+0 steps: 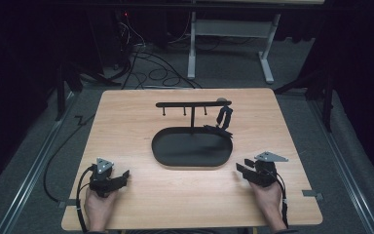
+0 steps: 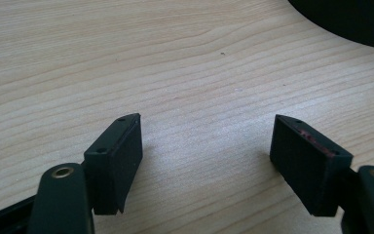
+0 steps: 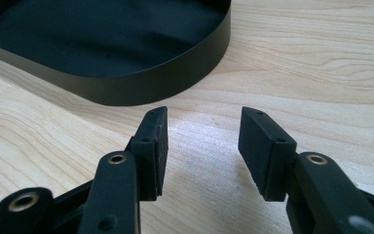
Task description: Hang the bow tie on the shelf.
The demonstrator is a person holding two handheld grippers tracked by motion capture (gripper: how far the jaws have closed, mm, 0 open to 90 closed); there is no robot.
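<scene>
We have the wooden table (image 1: 126,117) before us, and on it, at its middle, the black oval tray (image 1: 175,158) with a T-shaped rack (image 1: 193,104) rising from its far edge. A dark watch-like strap (image 1: 224,118) hangs from the rack's right end, its lower part reaching the tray's far right rim. Our left gripper (image 1: 123,175) rests near the tray's near-left side, jaws spread wide over bare wood; our right gripper (image 1: 239,168) sits just off the tray's near-right rim, jaws likewise apart and empty. We judge the main risk to be the rack: a careless reach for the strap could catch the crossbar and tip the stand, or pull the strap off crookedly.
</scene>
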